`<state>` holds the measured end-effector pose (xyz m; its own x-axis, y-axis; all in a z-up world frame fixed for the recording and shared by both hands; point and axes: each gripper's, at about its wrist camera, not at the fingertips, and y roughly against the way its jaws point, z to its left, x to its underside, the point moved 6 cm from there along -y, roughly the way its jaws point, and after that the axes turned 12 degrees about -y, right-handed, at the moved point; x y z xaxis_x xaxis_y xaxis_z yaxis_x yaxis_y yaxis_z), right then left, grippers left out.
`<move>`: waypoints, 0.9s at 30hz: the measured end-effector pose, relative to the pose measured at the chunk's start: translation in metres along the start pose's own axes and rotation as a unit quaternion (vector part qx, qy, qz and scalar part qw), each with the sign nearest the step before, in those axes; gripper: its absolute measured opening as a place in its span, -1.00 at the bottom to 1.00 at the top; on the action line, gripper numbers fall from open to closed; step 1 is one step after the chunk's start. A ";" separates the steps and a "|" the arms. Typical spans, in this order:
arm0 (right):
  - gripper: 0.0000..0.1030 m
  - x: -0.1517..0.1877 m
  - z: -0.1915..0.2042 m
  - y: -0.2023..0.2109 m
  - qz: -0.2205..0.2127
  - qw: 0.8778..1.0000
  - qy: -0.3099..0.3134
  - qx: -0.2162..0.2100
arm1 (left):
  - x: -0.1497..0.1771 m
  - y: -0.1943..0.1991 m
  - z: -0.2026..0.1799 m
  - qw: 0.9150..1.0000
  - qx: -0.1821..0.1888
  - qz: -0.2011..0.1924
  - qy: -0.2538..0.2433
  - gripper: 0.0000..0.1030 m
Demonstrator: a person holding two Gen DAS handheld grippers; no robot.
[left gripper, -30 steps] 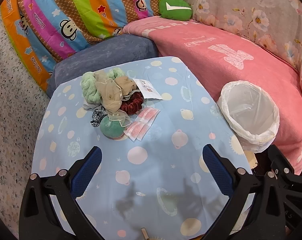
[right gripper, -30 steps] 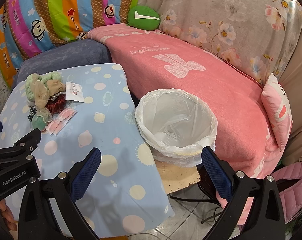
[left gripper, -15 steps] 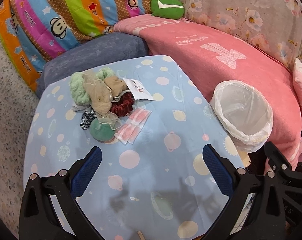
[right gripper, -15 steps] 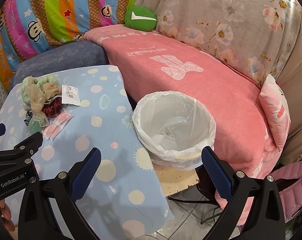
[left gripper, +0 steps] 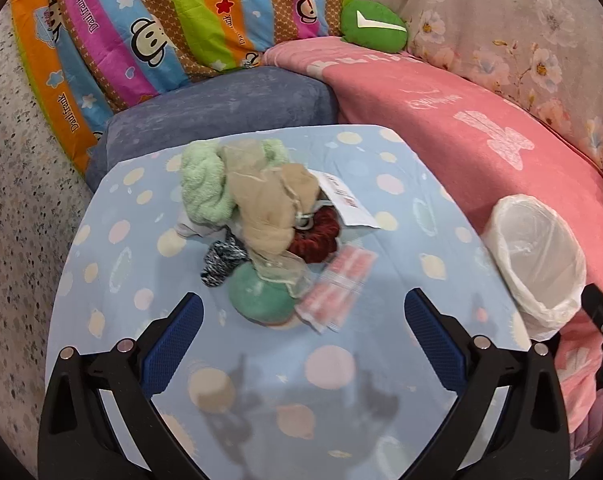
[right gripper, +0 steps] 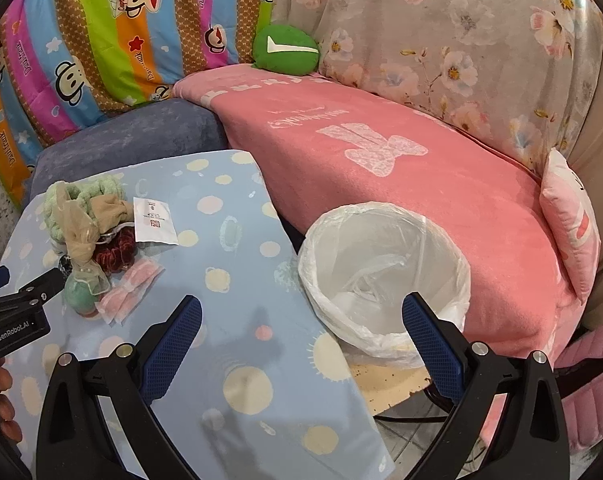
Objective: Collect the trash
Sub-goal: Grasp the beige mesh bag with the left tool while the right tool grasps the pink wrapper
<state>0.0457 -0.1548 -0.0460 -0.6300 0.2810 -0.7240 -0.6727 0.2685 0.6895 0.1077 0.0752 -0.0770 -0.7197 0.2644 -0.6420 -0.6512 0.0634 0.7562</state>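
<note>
While hovering low over the blue dotted tablecloth, left gripper spread wide and holding nothing, blue ribbed pads flanking the near edge of the pile.

Left to right across the cloth: pale green terry cloth, thick and nubbly; black-and-white speckled scrunchie tucked beneath; beige gauzy fabric, thin and limp, draped over the heap with a sheer tail trailing toward the gripper; round teal ball-like lump, smooth, nearest the gripper and just ahead of the gap between the fingers; dark red velvet scrunchie behind it; flat pink wrapped packets, crinkly clear film, long axis running from near-left to far-right, just beside the teal lump; white printed paper slip at the far right of the pile, one corner tucked under the fabrics.

Likely trash: packets and paper slip, both straight ahead and slightly right of the left gripper, which sits far nearer to them than its partner.

Farther right, off the table edge: bin lined with a thin white plastic bag, empty apart from its crumpled liner, pressed against the pink blanket. Right gripper likewise spread and holding nothing, poised beside the bin rim, well apart from the pile.
</note>
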 end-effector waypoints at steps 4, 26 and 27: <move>0.87 0.000 0.018 -0.014 0.001 1.000 0.001 -0.010 | -0.005 -0.019 0.016 1.000 -0.011 0.003 -0.012 0.87; 0.54 0.036 0.143 -0.121 0.117 0.984 0.023 -0.130 | -0.046 -0.086 0.065 0.995 0.077 0.024 0.052 -0.83; 0.47 0.040 0.150 -0.126 0.124 0.983 0.022 -0.136 | -0.044 -0.084 0.067 0.995 0.080 0.020 0.055 -0.84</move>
<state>0.1633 -0.0395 -0.1588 -0.7996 0.2658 -0.5386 -0.5716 -0.0618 0.8182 0.2104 0.1224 -0.1040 -0.7723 0.1639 -0.6137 -0.5805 0.2101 0.7867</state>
